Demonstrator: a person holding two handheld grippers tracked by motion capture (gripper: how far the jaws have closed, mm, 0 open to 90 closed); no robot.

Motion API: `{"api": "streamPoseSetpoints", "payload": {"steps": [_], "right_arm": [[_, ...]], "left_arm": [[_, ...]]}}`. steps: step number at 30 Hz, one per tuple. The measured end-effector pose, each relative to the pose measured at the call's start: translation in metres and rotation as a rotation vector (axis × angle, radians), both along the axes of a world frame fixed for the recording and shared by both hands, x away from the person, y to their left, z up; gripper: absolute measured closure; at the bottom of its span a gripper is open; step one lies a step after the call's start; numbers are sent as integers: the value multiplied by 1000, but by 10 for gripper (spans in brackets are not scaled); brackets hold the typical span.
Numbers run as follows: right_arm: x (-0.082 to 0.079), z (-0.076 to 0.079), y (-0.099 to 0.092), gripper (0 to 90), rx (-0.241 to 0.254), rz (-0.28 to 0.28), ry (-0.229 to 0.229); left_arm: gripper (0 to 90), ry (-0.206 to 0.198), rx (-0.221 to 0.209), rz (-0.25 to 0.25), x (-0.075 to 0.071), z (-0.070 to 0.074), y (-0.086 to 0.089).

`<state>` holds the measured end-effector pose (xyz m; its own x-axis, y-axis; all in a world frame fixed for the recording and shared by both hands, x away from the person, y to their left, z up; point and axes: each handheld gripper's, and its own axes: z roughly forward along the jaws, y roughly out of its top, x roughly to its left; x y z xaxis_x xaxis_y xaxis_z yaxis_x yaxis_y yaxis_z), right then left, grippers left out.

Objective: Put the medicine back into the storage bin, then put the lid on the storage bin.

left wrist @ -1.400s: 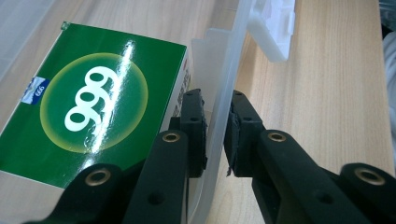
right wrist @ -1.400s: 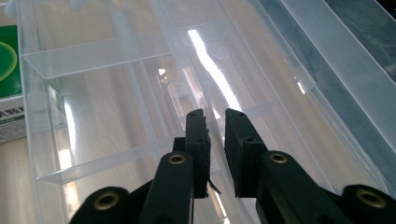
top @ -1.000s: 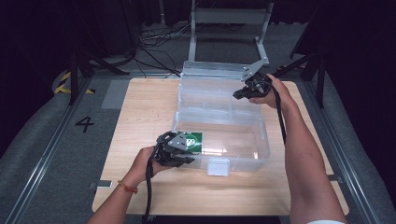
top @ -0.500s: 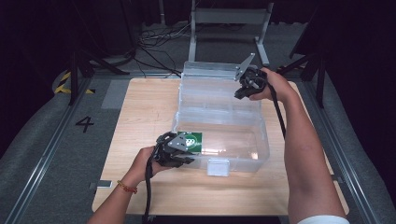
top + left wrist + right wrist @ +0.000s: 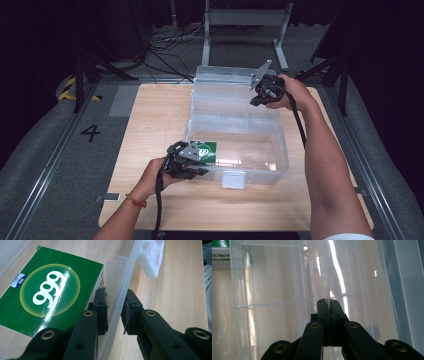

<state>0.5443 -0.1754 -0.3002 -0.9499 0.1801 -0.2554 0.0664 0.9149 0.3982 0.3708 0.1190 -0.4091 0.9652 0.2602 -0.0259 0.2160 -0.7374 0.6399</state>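
The clear plastic box is looking smooth, the green carton is shining glossy, the wooden tabletop is looking matt.

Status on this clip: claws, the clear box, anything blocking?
Left claw shut on front wall of clear box. Right claw shut on lid edge, lid open. Green carton inside box. Nothing in the way.

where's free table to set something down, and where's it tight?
Free: the bare tabletop left of the clear box, and the strip along the near edge in front of it. Tight: the box's near-left corner, where the left gripper clamps the wall beside the green carton; the right gripper pinches the open lid.
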Motion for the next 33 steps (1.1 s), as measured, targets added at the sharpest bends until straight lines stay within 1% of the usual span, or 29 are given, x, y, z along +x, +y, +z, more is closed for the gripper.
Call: {"api": "streamPoseSetpoints", "payload": {"steps": [1,2,6,7,8,9,12,13,15,17,18,20,22,23,25,26,28,31,33], "right_arm": [[-1,0,0,898,7,0,-4],[-2,1,0,898,1,2,-9],[-6,1,0,900,7,5,-26],[-7,1,-1,900,10,3,-29],[-9,0,-1,900,17,12,-46],[-10,1,-2,900,26,18,-48],[-11,1,-2,900,26,15,-48],[-11,2,-1,900,22,26,-58],[-12,2,1,900,19,24,-62],[-14,3,2,900,20,31,-79],[-16,3,2,900,21,23,-81],[-18,4,2,900,39,31,-96],[-23,7,1,900,51,32,-96],[-24,7,1,900,56,43,-101],[-29,9,1,900,59,31,-104],[-29,10,1,900,64,41,-111],[-33,11,1,900,69,42,-119],[-38,13,0,900,75,44,-119],[-45,15,0,900,82,49,-146]], "left_arm": [[763,2,0,-2,0,0,0],[762,10,-4,4,0,0,0],[756,14,-9,16,0,0,0],[756,20,-4,17,0,0,0],[755,21,-4,19,0,0,0],[755,21,-5,21,0,0,0],[754,22,-6,21,0,0,0],[754,22,-6,23,0,0,0],[753,23,-6,25,0,0,0],[753,17,-11,29,-1,-1,-1],[752,17,-10,30,-1,-1,-1],[752,11,-10,32,-1,0,-1],[751,10,-5,32,-2,0,-2],[750,5,0,33,-2,0,-2],[747,-2,5,40,-3,0,-3],[746,-2,8,43,-4,0,-4],[744,-5,8,43,-4,0,-4],[742,-7,14,46,-5,0,-4],[741,-11,17,43,-6,0,-4]]}}
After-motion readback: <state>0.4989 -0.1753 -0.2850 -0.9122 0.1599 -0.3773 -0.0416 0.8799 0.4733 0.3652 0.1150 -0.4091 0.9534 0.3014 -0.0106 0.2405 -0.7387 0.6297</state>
